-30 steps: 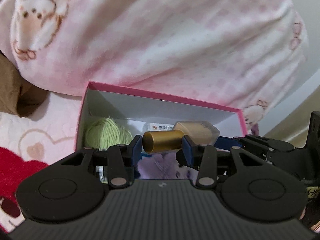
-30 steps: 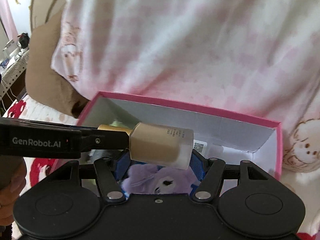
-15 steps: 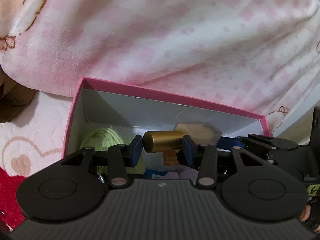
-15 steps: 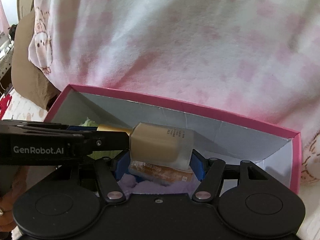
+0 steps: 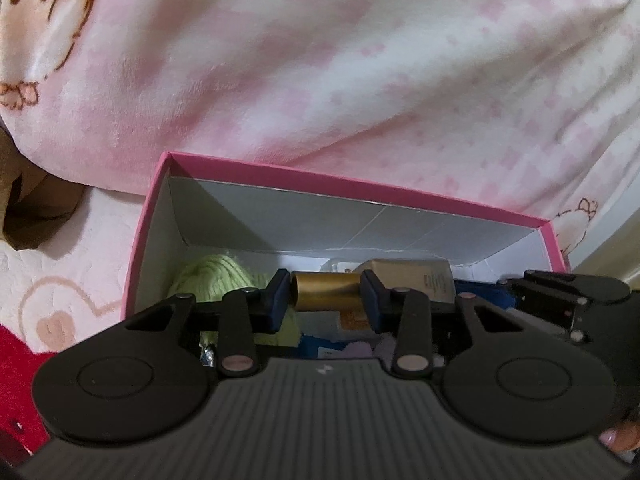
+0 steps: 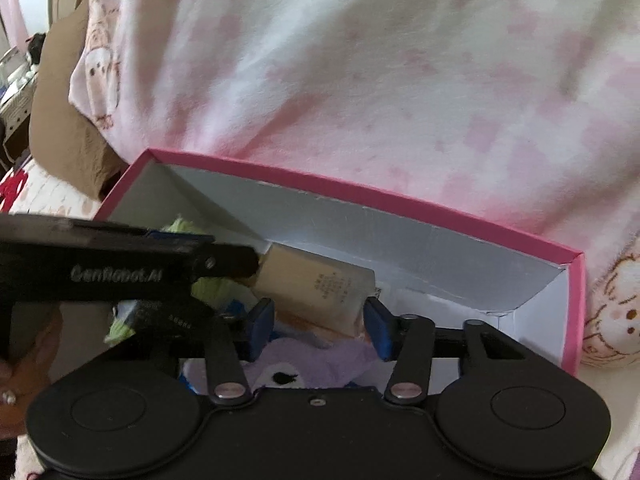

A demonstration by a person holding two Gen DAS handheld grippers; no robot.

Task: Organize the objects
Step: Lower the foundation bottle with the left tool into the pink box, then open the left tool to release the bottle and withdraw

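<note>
The bottle (image 6: 316,288) lies tilted inside the pink box (image 6: 420,208), its gold cap (image 5: 326,292) clamped in the left gripper (image 5: 325,300) jaws. The right gripper (image 6: 318,328) jaws have just been closing, flanking the bottle's lower end; contact cannot be told. Green yarn (image 5: 216,276) sits at the box's left end.

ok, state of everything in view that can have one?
pink box: open, no lid in view, partly filled.
foundation bottle: capped, on its side over the box's contents.
gold cap: on the bottle, clamped.
left hand-held gripper: shut on gold cap, jaws just closed further.
right hand-held gripper: jaws just closing, bottle's lower edge between pads, contact unclear.
green yarn: lying in box, left end.
</note>
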